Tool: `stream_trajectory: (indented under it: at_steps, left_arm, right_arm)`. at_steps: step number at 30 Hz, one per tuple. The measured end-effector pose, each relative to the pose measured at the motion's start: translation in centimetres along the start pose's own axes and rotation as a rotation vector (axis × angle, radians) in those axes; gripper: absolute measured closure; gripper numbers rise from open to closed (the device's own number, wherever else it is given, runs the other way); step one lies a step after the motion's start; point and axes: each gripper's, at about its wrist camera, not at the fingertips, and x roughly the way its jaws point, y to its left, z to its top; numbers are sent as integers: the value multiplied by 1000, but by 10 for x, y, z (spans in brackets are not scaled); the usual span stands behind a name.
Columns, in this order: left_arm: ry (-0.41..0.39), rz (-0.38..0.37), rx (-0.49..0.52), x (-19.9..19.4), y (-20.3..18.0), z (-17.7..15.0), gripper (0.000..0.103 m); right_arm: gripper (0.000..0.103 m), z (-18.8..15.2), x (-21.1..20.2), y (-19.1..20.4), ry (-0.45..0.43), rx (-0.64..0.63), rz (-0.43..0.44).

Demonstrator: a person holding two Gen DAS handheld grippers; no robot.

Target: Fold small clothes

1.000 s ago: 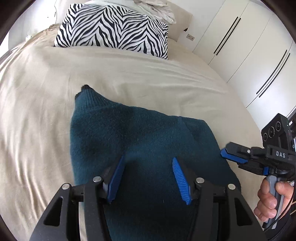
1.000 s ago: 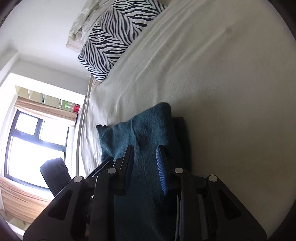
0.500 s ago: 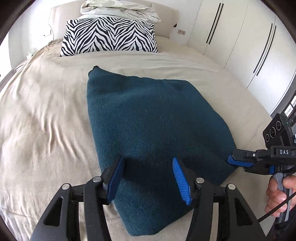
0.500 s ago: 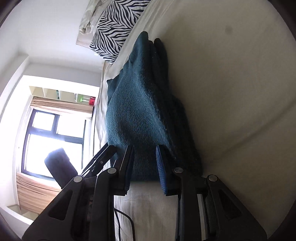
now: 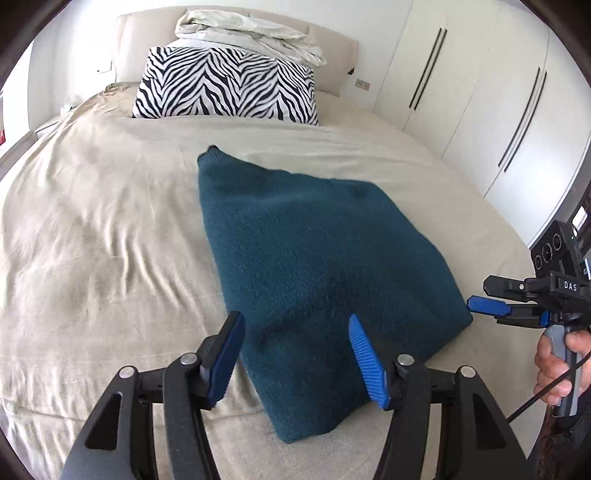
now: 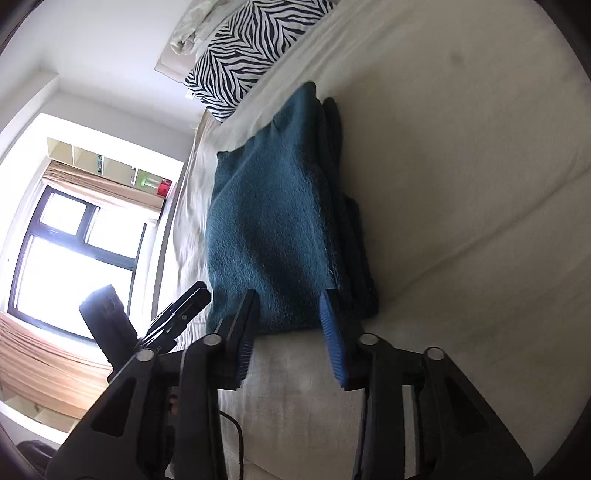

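The left tool (image 5: 295, 350) is wide open with nothing between its blue pads, poised over the near corner of the folded teal sweater (image 5: 317, 266). The right tool (image 6: 290, 332) is also parted, less widely, and grips nothing; its pads sit just at the sweater's near edge, with a strip of sheet showing beneath them. In the left wrist view the right tool comes in from the right side, its blue tip just beside the sweater's right corner, and the hand (image 5: 561, 365) is wrapped around its grip.

The sweater lies flat on the bed (image 5: 92, 240), folded into a rough rectangle set at a slant, one pointed corner aimed toward the head of the bed. From the right wrist view, stacked layers show along its side edge.

Beyond it the beige sheet is wrinkled. Farther on, a zebra-print pillow (image 5: 225, 88) leans against the headboard with a crumpled pale blanket (image 5: 247, 33) on top. White wardrobe doors (image 5: 480, 92) stand to the right.
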Motion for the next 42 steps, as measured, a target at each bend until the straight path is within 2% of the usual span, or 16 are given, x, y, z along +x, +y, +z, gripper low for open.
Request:
stream_trajectory:
  at_steps: [2,4,7,9,11,13,16,18,21,22,23,27,30,33,36,42]
  left_arm:
    - [7,-29,-79,2,20,11,30]
    - [49,-61,-145,16,37,19,30]
    - [150,-128,-246,47,57,28,30]
    - [194,-176,-311,62,68,31,30]
    - [213,-221,-367,73,75,35,30]
    - [231,-251,-397,82,76,39,29]
    - [260,-255,-379,95,66,48,31]
    - [273,-242,-398,104,65,52,33]
    - [283,-222,-433,110,65,56,42]
    - [284,-214,-430,109,63,56,44]
    - [283,-207,-417,108,61,56,48]
    - [261,-192,-363,83,54,54,63]
    - [231,-167,-290,50,45,53,64]
    - [196,-164,-259,8,44,45,63]
    - [180,-145,-217,-35,47,30,63]
    - [159,-84,-165,-108,61,-13,63]
  right_arm:
    - [38,18,-8,3,-55,-9,-32]
    - [38,38,-10,2,-73,-15,-28]
    - [38,71,8,-11,-31,45,-32]
    - [38,91,30,-17,24,83,5]
    - [38,102,47,-23,52,120,-5]
    - [39,112,69,-28,93,126,-25]
    - [40,123,87,-25,105,135,-11]
    - [51,126,100,-19,133,121,-17]
    - [68,127,118,-10,179,79,-96]
    - [68,124,117,-8,181,74,-109]
    - [73,124,116,-6,178,71,-119]
    - [81,113,102,13,140,5,-181]
    - [82,100,86,47,107,-69,-201]
    - [82,76,68,85,88,-143,-196]
    - [82,45,54,118,84,-191,-169]
    - [82,-32,48,164,129,-248,-105]
